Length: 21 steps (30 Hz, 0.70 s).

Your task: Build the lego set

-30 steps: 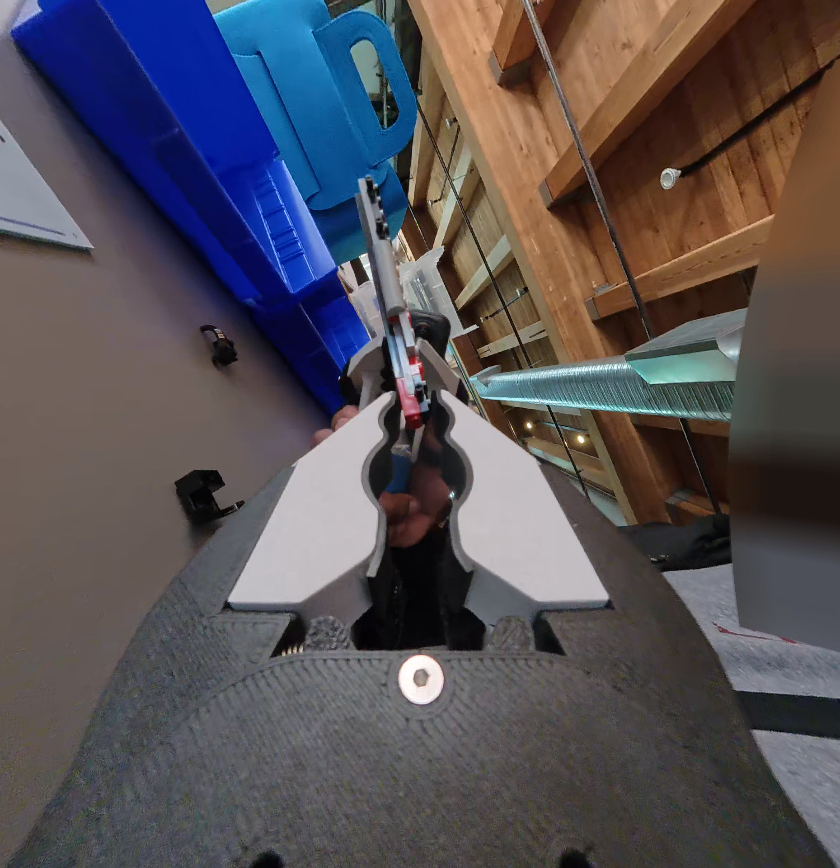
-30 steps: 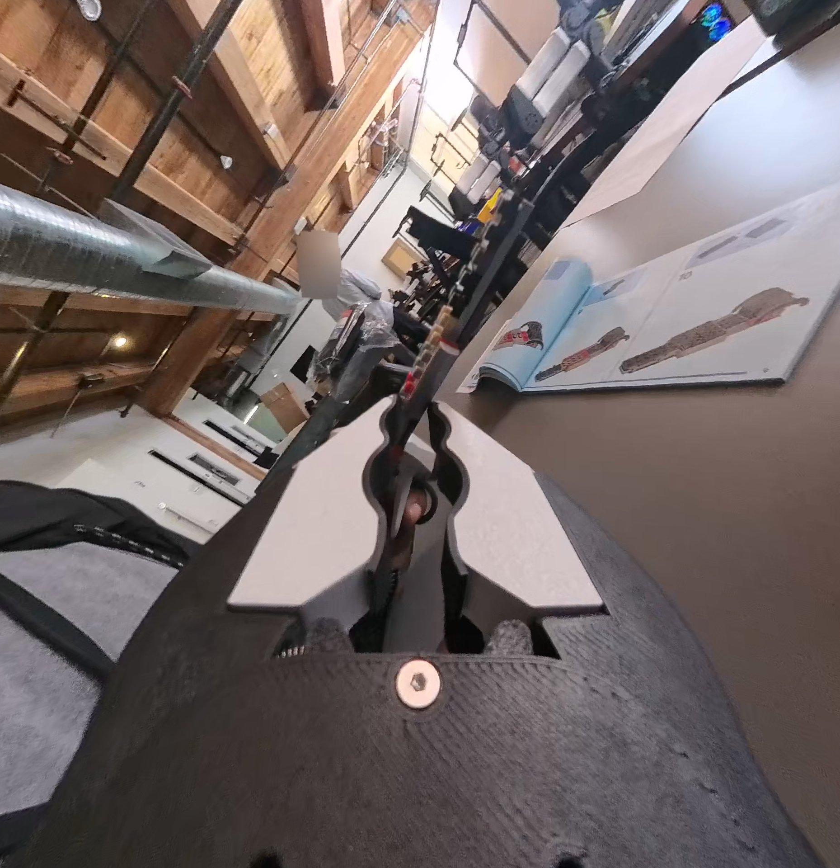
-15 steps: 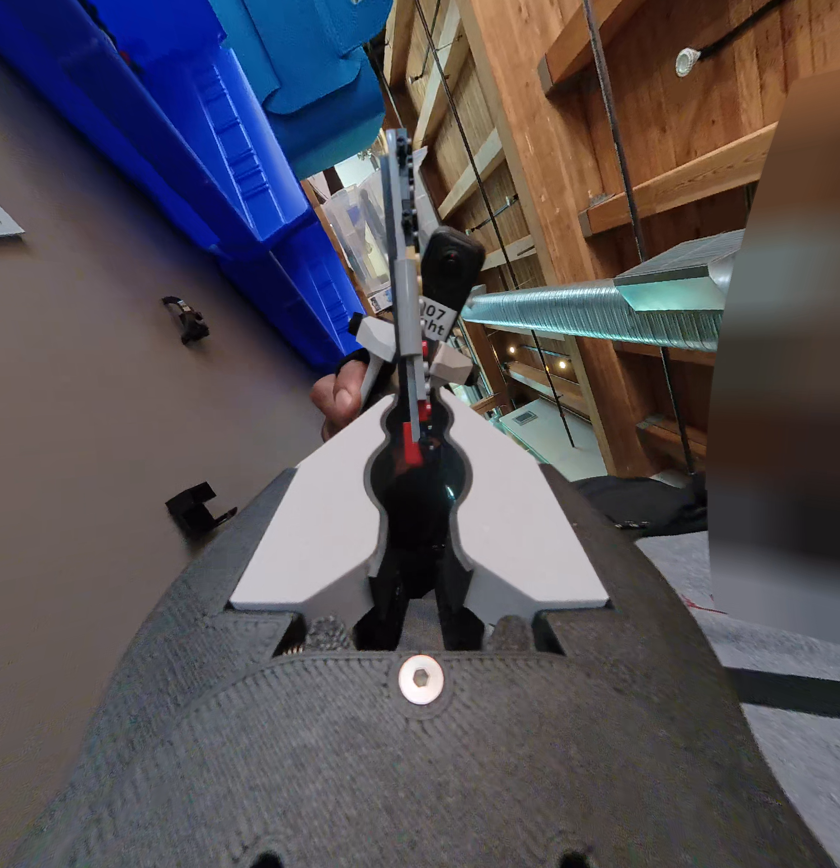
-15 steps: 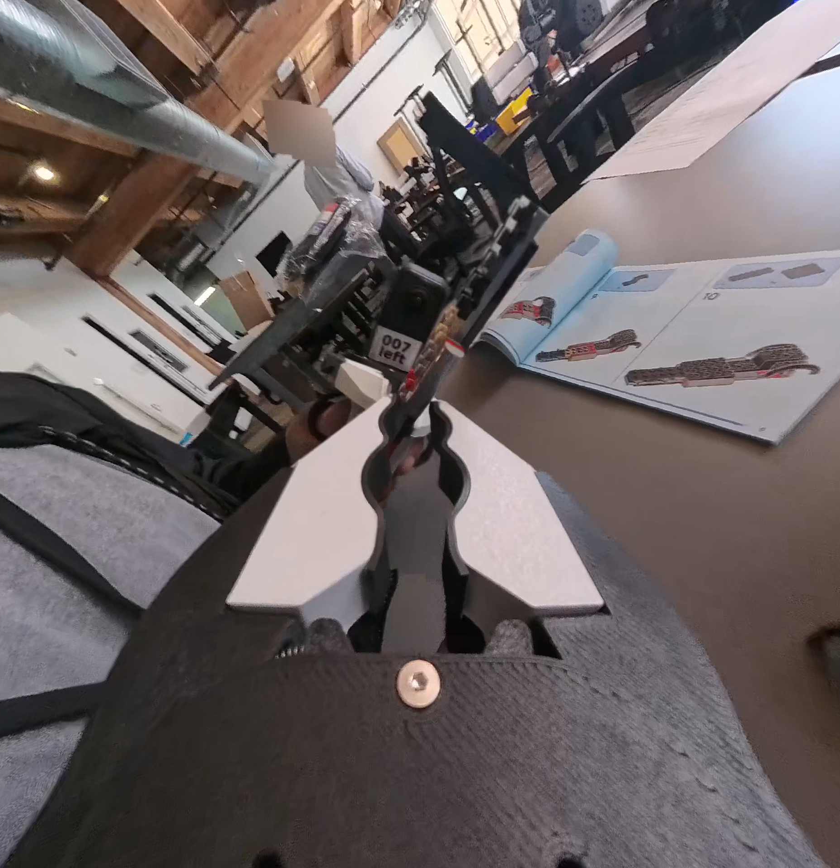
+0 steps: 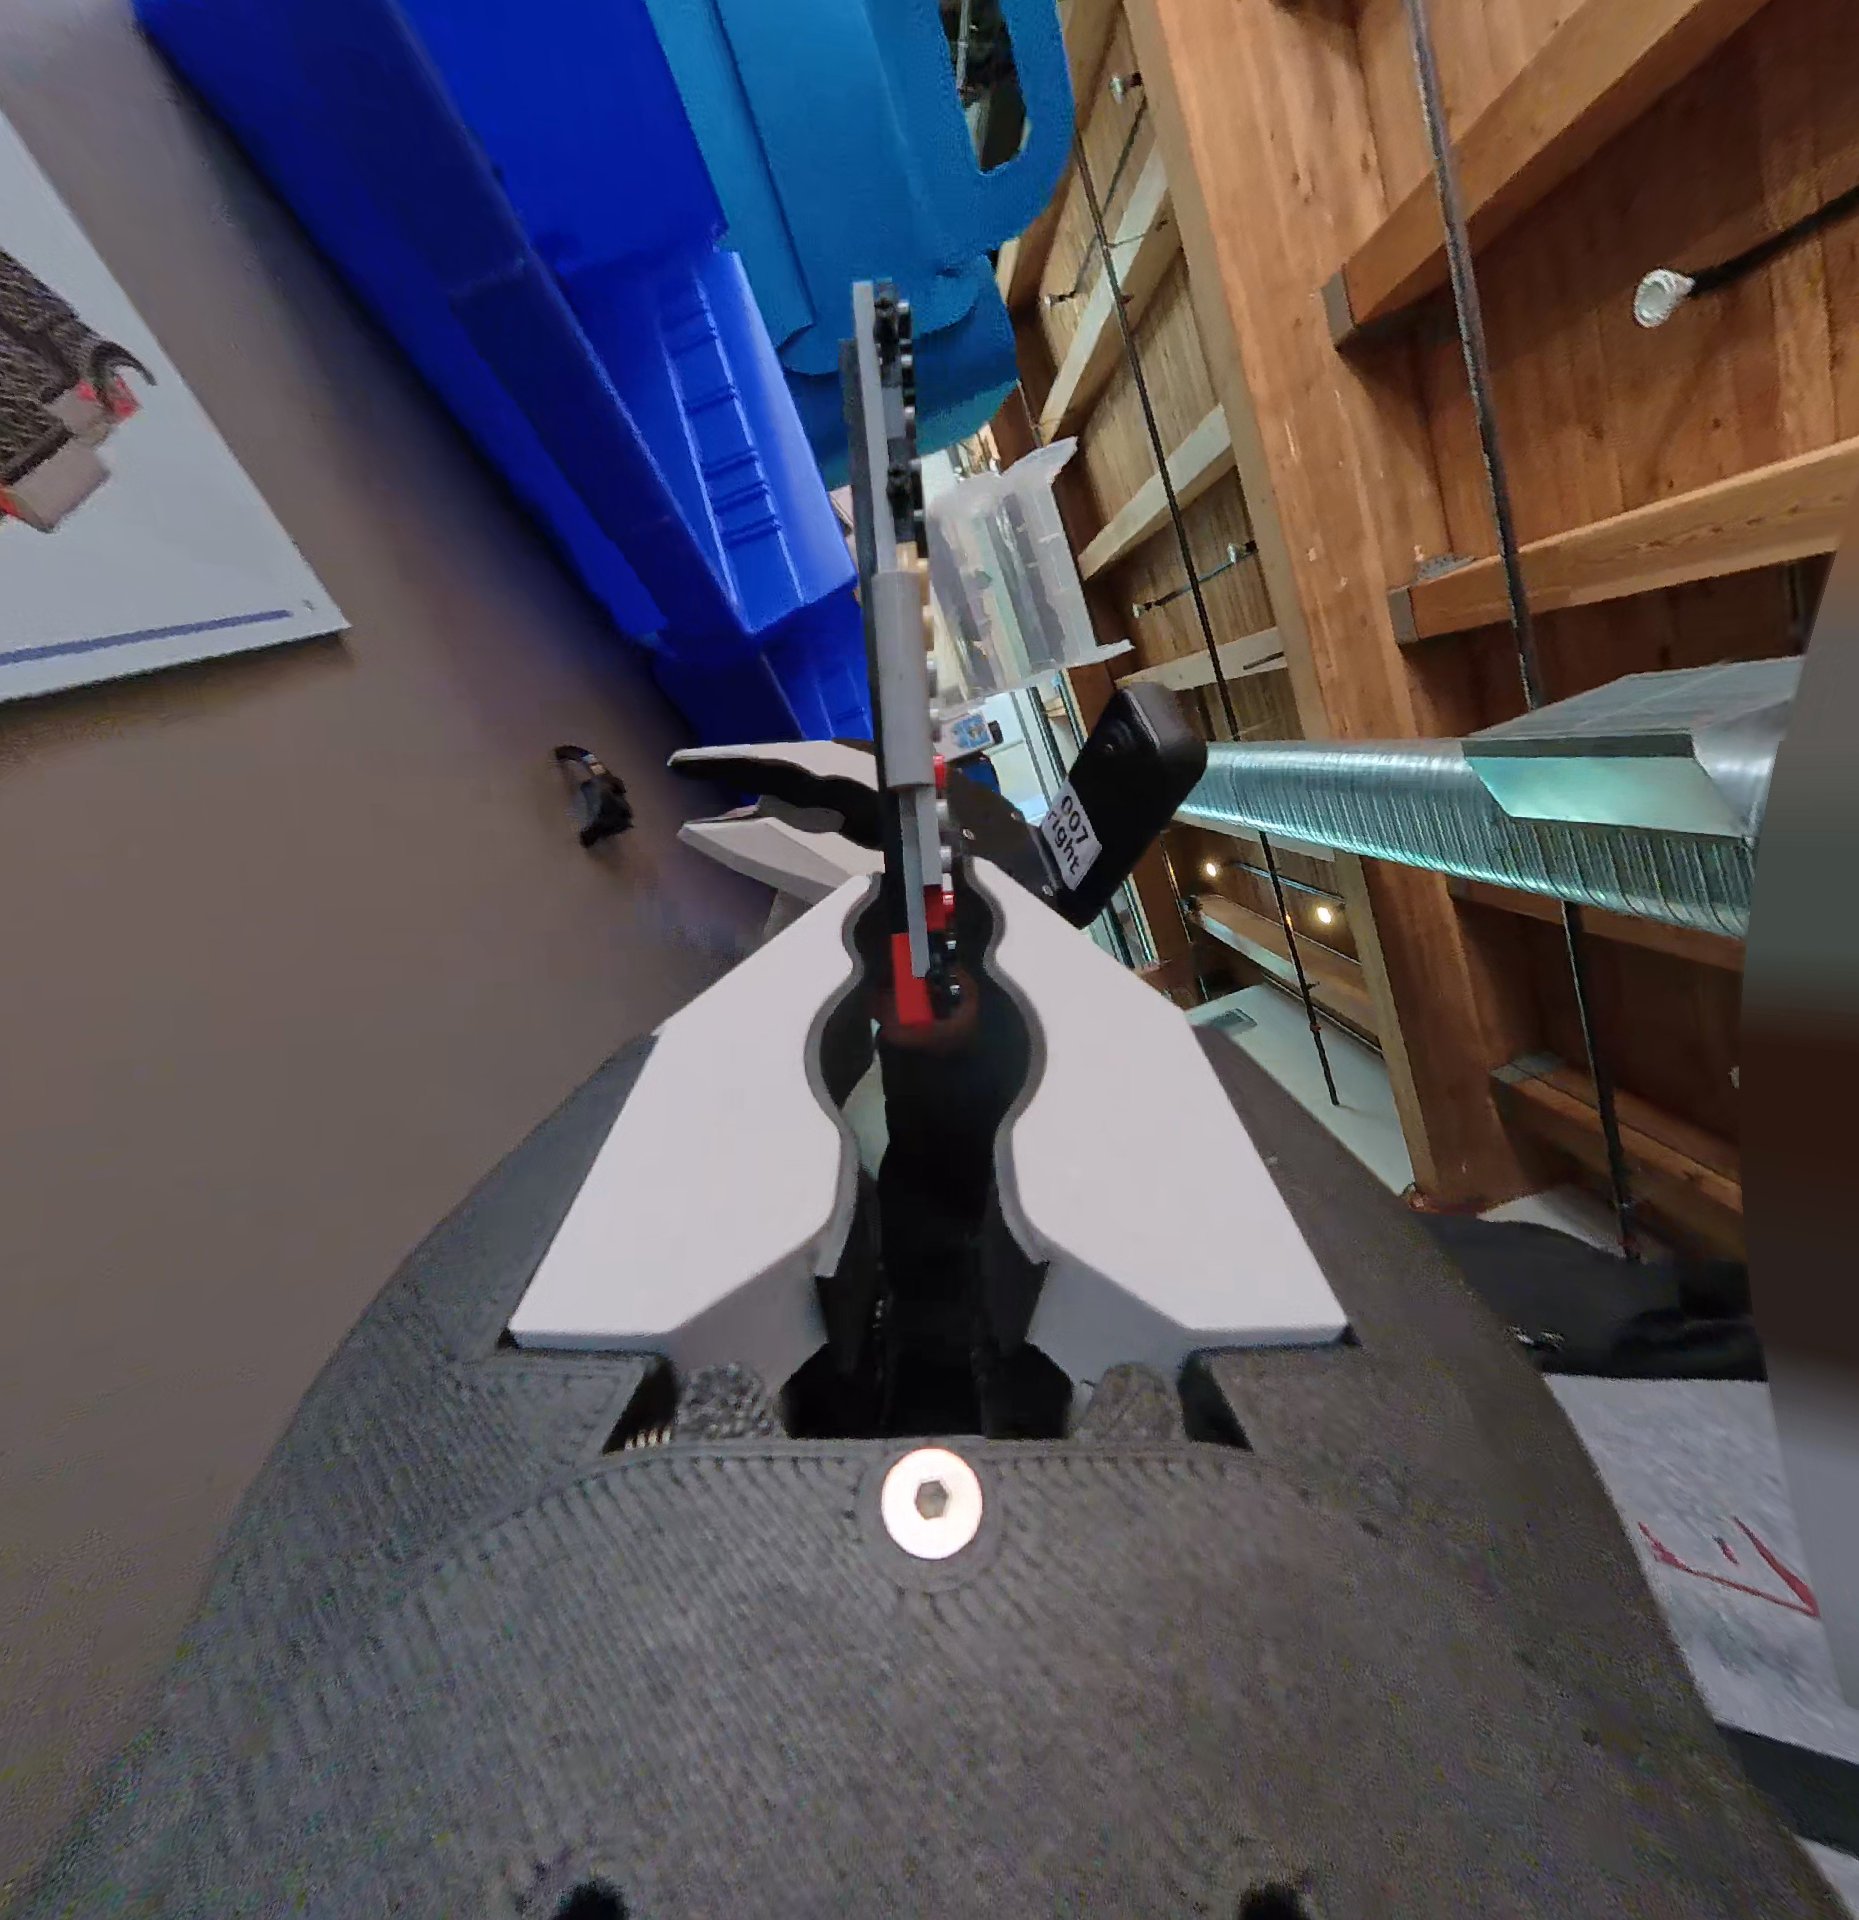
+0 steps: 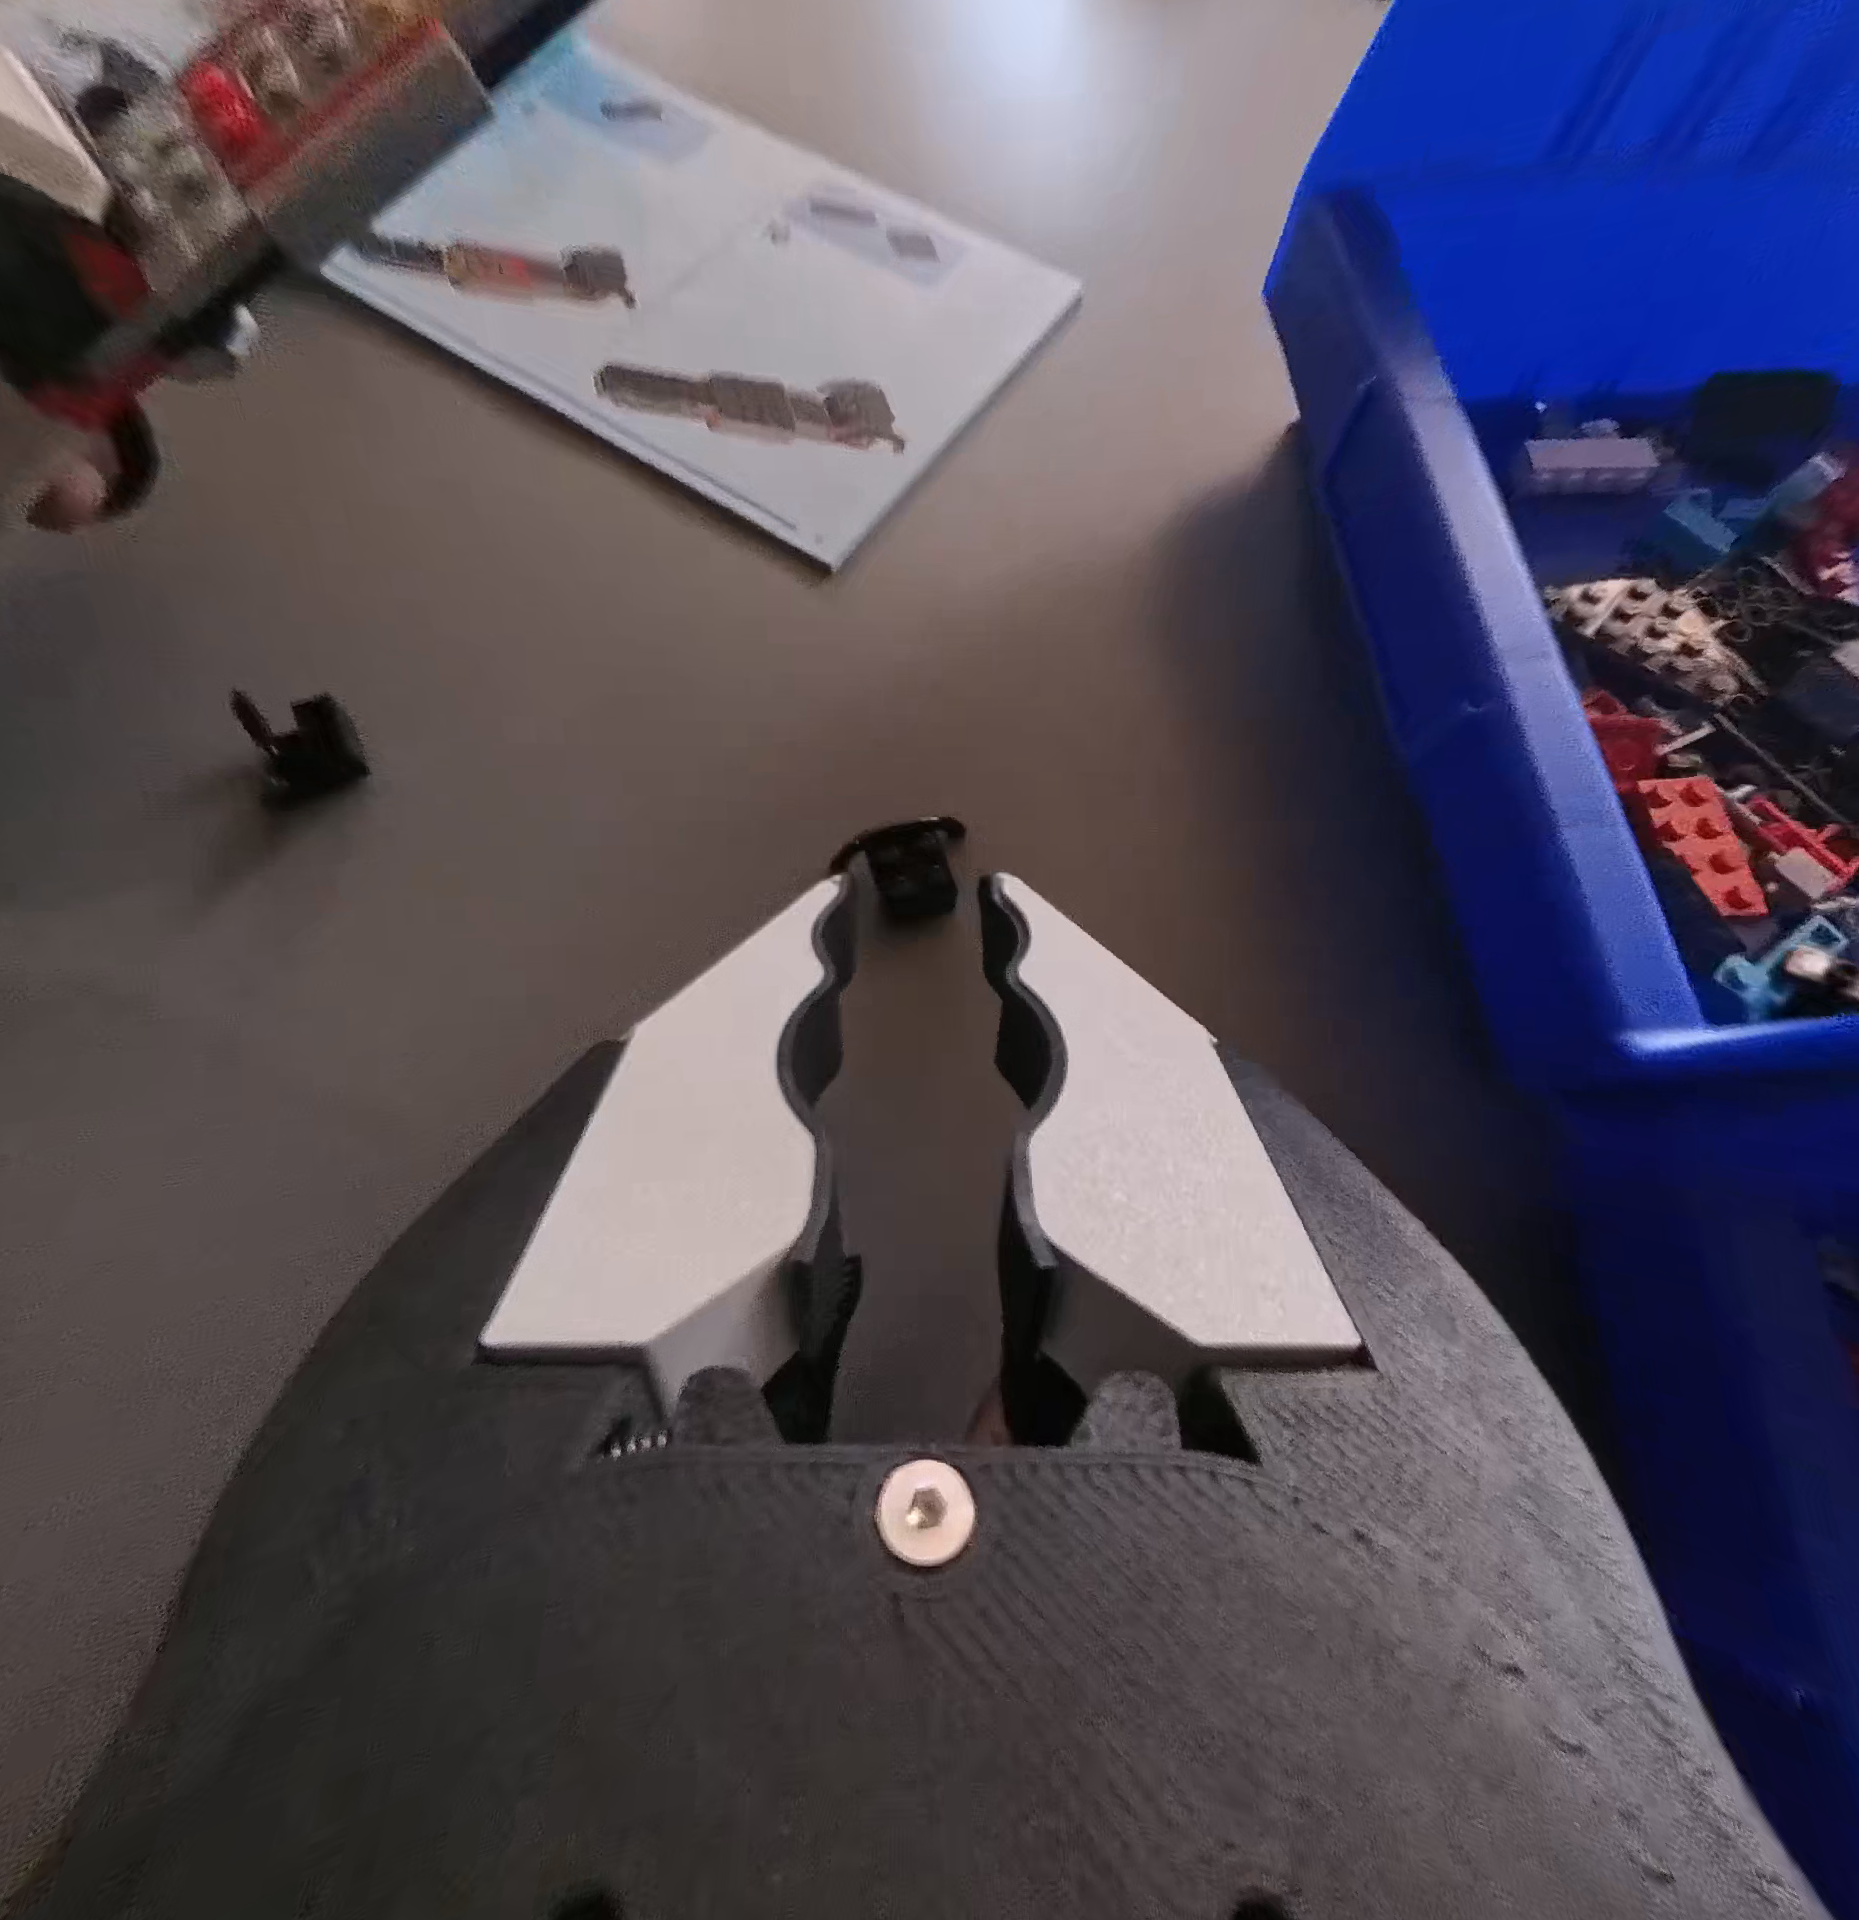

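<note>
My left gripper (image 5: 920, 904) is shut on the lower end of a long thin lego assembly (image 5: 889, 582) of grey, black and red parts, which stands up past the fingertips, above the table. It shows blurred at the top left of the right wrist view (image 6: 229, 135). My right gripper (image 6: 909, 883) is open, low over the brown table. A small black lego piece (image 6: 909, 873) lies on the table right at its fingertips, between them and not gripped. In the left wrist view the right gripper (image 5: 684, 792) points at that piece (image 5: 592, 805).
A second small black piece (image 6: 301, 748) lies on the table to the left. An open instruction booklet (image 6: 717, 301) lies farther back. A blue bin (image 6: 1424, 623) of loose lego pieces (image 6: 1735, 727) stands close on the right. Stacked blue bins (image 5: 592, 312) line the table edge. Some 12 cm of space lies between my two pairs of fingers.
My right gripper has let go of the assembly, swung down to the table and opened at the small black piece. My left gripper still holds the assembly.
</note>
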Motion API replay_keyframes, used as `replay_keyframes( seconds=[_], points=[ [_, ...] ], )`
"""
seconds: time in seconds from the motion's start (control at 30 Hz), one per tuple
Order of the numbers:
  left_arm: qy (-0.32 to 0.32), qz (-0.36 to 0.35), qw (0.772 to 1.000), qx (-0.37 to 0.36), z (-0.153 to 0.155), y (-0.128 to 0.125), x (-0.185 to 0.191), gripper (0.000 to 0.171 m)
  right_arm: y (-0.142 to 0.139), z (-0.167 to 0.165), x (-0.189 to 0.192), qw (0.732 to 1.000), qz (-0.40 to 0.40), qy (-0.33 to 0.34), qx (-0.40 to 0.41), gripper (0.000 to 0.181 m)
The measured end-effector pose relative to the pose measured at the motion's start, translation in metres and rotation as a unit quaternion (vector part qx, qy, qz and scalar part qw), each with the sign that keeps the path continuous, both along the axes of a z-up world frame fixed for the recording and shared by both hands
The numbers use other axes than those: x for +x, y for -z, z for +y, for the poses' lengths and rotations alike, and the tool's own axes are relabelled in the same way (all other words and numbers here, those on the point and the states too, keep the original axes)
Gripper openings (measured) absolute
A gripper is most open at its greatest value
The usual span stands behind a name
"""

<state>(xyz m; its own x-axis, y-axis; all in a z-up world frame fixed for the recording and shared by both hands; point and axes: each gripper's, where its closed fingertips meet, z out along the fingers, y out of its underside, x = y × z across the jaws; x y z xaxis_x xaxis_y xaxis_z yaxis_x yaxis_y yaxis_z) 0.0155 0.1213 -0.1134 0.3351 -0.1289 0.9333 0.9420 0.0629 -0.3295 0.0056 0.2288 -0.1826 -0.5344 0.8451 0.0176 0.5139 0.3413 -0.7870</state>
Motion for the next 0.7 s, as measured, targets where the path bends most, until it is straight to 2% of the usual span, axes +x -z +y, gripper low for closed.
replay_keyframes(
  seconds=[0.17,0.53,0.7],
  points=[
    [-0.027,-0.018,0.999,0.006,-0.006,0.003,-0.008,0.011,0.013,-0.012,-0.002,0.999,-0.038,-0.031,0.002,0.030],
    [-0.033,-0.036,0.999,0.022,-0.014,0.006,-0.015,0.011,0.011,-0.061,0.018,0.995,-0.058,-0.071,-0.029,0.035],
    [-0.038,-0.030,0.999,0.023,-0.013,0.005,-0.022,0.011,0.006,-0.059,0.012,0.998,-0.045,-0.052,-0.012,0.037]
  ],
)
